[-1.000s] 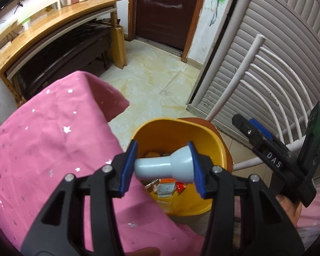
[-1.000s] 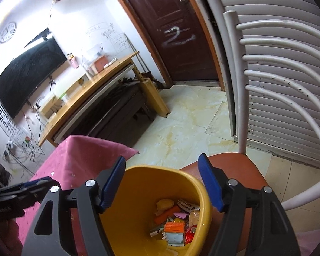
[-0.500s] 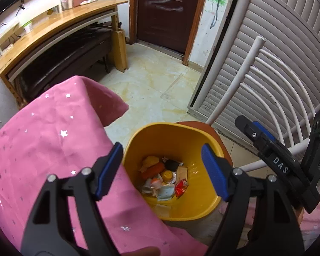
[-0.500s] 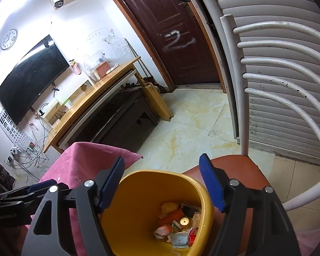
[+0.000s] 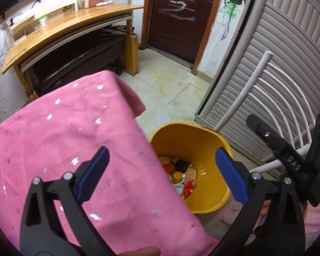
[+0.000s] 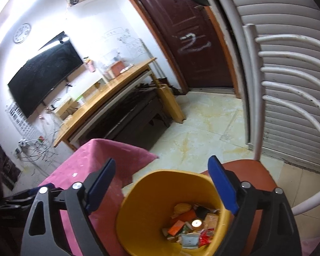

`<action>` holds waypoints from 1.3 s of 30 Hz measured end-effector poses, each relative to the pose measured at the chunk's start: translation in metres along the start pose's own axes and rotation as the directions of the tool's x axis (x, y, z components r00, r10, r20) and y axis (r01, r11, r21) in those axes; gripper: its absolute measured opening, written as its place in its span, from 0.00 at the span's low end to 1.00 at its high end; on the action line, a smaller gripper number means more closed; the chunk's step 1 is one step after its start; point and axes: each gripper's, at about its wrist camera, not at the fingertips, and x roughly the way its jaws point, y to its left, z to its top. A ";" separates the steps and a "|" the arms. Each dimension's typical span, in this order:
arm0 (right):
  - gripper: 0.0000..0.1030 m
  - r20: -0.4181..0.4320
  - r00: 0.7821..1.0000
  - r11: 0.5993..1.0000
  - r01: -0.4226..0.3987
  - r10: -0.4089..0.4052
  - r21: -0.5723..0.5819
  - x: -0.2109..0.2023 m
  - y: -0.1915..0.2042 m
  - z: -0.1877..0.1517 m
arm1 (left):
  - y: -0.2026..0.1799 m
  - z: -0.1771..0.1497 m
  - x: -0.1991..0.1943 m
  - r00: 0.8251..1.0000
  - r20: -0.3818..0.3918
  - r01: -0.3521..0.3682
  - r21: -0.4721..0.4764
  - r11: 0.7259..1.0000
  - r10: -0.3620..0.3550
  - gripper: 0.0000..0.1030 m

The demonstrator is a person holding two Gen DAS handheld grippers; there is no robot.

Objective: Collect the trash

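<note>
Pink cloth (image 5: pixel 59 140) covers the bench nearest the cameras. Left gripper (image 5: pixel 162 173) angles steeply down over the cloth's edge and the bin, jaws opening wide, nothing between them. Right gripper (image 6: pixel 161 184) slants down above the bin (image 6: pixel 151 194), jaws opening, empty. Trash (image 6: pixel 190 226) lies jumbled in the upright bin, mouth up, on a chair (image 6: pixel 251 170). Beyond: tiled floor, door.
</note>
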 end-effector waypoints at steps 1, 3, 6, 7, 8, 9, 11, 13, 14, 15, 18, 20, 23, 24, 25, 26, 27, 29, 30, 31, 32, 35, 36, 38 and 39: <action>0.83 0.001 1.000 1.000 -0.017 0.017 -0.005 -0.001 0.005 0.000 | 0.008 -0.004 -0.002 1.000 0.003 -0.006 -0.020 1.000 0.006 0.93; 0.84 -0.002 0.999 0.999 -0.037 0.037 -0.026 -0.002 0.015 -0.001 | 0.017 -0.010 -0.008 1.000 0.016 -0.019 -0.043 0.999 0.020 0.93; 0.85 -0.012 0.998 0.995 -0.065 0.064 -0.077 -0.002 0.037 -0.004 | 0.034 -0.019 -0.016 0.998 0.033 -0.052 -0.075 0.996 0.055 0.93; 0.85 -0.017 0.997 0.993 -0.078 0.077 -0.089 -0.001 0.044 -0.005 | 0.042 -0.023 -0.021 0.996 0.043 -0.070 -0.094 0.993 0.074 0.94; 0.86 -0.020 0.996 0.991 -0.090 0.088 -0.098 -0.001 0.051 -0.006 | 0.049 -0.025 -0.025 0.994 0.055 -0.087 -0.112 0.990 0.094 0.94; 0.86 -0.026 0.994 0.987 -0.113 0.110 -0.111 0.000 0.060 -0.008 | 0.054 -0.027 -0.028 0.992 0.064 -0.098 -0.127 0.987 0.106 0.94; 0.86 -0.042 0.990 0.980 -0.143 0.138 -0.142 0.001 0.076 -0.012 | 0.069 -0.034 -0.038 0.988 0.084 -0.116 -0.161 0.980 0.131 0.94; 0.87 -0.055 0.986 0.970 -0.164 0.156 -0.180 0.000 0.093 -0.016 | 0.080 -0.039 -0.046 0.984 0.095 -0.130 -0.186 0.974 0.149 0.94; 0.87 -0.061 0.984 0.965 -0.174 0.165 -0.195 0.000 0.100 -0.018 | 0.089 -0.043 -0.052 0.981 0.104 -0.140 -0.201 0.970 0.163 0.94; 0.87 -0.073 0.981 0.958 -0.190 0.178 -0.215 0.001 0.110 -0.021 | 0.093 -0.045 -0.055 0.979 0.109 -0.147 -0.208 0.967 0.172 0.94; 0.89 -0.096 0.976 0.940 -0.213 0.194 -0.265 0.001 0.135 -0.031 | 0.111 -0.057 -0.071 0.969 0.134 -0.173 -0.236 0.956 0.208 0.94; 0.89 -0.108 0.973 0.930 -0.226 0.203 -0.289 0.000 0.150 -0.035 | 0.122 -0.064 -0.081 0.963 0.146 -0.186 -0.251 0.950 0.227 0.94; 0.90 -0.122 0.969 0.915 -0.242 0.213 -0.322 -0.001 0.169 -0.043 | 0.135 -0.073 -0.095 0.955 0.163 -0.199 -0.270 0.942 0.248 0.94; 0.90 -0.127 0.968 0.911 -0.247 0.216 -0.331 -0.002 0.174 -0.047 | 0.138 -0.075 -0.098 0.953 0.167 -0.202 -0.275 0.940 0.253 0.94; 0.90 -0.133 0.967 0.907 -0.252 0.218 -0.339 -0.002 0.181 -0.050 | 0.144 -0.079 -0.104 0.950 0.175 -0.204 -0.285 0.936 0.260 0.94; 0.90 -0.142 0.965 0.902 -0.259 0.222 -0.345 -0.001 0.187 -0.053 | 0.147 -0.081 -0.108 0.948 0.179 -0.205 -0.291 0.935 0.264 0.94; 0.90 -0.148 0.963 0.899 -0.264 0.225 -0.350 -0.001 0.190 -0.057 | 0.151 -0.084 -0.112 0.945 0.185 -0.208 -0.298 0.932 0.270 0.94; 0.90 -0.160 0.960 0.892 -0.273 0.230 -0.361 0.001 0.199 -0.061 | 0.157 -0.090 -0.120 0.935 0.199 -0.222 -0.312 0.924 0.292 0.94; 0.90 -0.165 0.958 0.886 -0.279 0.233 -0.370 0.000 0.205 -0.063 | 0.161 -0.093 -0.125 0.930 0.206 -0.230 -0.318 0.920 0.304 0.94; 0.90 -0.167 0.957 0.882 -0.283 0.235 -0.376 0.000 0.211 -0.066 | 0.162 -0.095 -0.127 0.927 0.210 -0.234 -0.321 0.918 0.311 0.94; 0.90 -0.171 0.956 0.878 -0.288 0.239 -0.383 0.000 0.216 -0.068 | 0.167 -0.099 -0.132 0.922 0.217 -0.239 -0.329 0.913 0.320 0.94; 0.91 -0.187 0.951 0.860 -0.304 0.247 -0.409 0.001 0.232 -0.076 | 0.181 -0.109 -0.143 0.909 0.225 -0.258 -0.359 0.897 0.352 0.94; 0.91 -0.194 0.948 0.854 -0.311 0.250 -0.417 0.002 0.238 -0.078 | 0.184 -0.111 -0.145 0.906 0.226 -0.260 -0.366 0.893 0.357 0.94; 0.91 -0.211 0.943 0.840 -0.325 0.256 -0.435 0.003 0.251 -0.085 | 0.194 -0.117 -0.151 0.900 0.227 -0.268 -0.385 0.883 0.372 0.94; 0.91 -0.217 0.942 0.835 -0.330 0.258 -0.440 0.004 0.256 -0.088 | 0.198 -0.120 -0.154 0.897 0.229 -0.271 -0.391 0.879 0.379 0.94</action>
